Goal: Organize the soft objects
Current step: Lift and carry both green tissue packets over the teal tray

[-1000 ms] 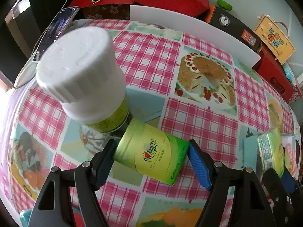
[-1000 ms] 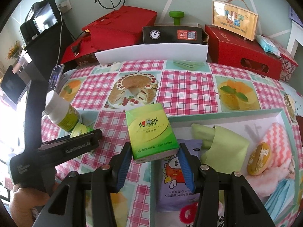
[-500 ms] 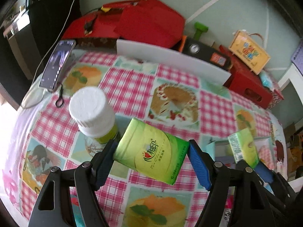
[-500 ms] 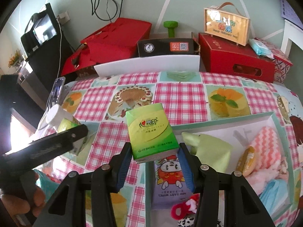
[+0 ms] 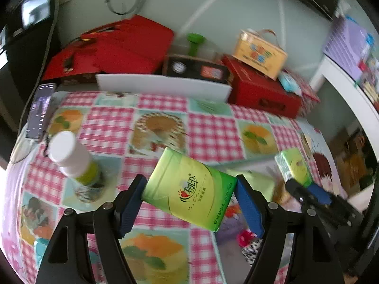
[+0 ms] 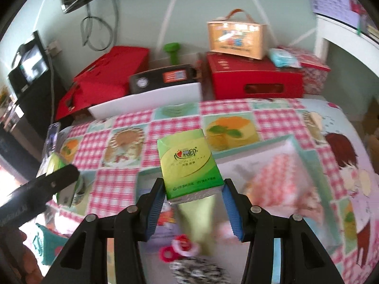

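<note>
Tissue packs fill both my claws: left claw (image 5: 189,196) clamps one green tissue pack (image 5: 189,188) tilted above the checked bench (image 5: 213,132); right claw (image 6: 193,195) pinches another green pack (image 6: 188,165) over the tray (image 6: 305,149) of soft things.

The table (image 6: 180,123) is being covered by a pink checked cloth (image 5: 213,137) with food pictures. A pale green wall (image 6: 146,11) is being lined by red boxes (image 6: 255,78). A white shelf (image 6: 343,30) is being lit brightly at right.
</note>
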`<state>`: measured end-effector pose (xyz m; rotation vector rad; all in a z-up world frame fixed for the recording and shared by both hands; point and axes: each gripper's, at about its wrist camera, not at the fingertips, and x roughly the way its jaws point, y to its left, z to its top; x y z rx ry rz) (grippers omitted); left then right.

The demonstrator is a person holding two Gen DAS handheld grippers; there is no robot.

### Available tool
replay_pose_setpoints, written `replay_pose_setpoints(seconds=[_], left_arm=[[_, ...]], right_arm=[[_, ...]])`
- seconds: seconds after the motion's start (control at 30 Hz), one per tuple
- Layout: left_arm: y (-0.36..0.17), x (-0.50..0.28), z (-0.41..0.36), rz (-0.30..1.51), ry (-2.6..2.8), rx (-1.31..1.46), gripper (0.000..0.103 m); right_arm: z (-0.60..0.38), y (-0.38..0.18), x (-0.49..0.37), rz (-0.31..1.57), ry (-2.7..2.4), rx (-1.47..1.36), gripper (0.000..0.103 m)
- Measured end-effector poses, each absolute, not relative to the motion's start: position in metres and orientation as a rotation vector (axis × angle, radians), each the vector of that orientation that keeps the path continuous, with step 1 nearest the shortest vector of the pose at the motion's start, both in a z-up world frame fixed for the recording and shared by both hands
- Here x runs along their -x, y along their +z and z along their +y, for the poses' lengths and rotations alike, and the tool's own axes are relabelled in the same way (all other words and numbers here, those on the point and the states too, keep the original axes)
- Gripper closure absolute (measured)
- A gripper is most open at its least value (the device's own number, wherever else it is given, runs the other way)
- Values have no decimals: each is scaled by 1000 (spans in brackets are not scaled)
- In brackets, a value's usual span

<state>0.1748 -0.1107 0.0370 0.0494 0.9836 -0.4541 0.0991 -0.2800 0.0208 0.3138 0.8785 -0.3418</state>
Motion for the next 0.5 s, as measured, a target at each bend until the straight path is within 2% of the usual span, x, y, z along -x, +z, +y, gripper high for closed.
replay_pose_setpoints(seconds=[0.5], left_arm=[[-3, -146, -183, 1068, -592, -190, 27]], right_arm=[[-330, 7, -64, 922, -455, -379, 51]])
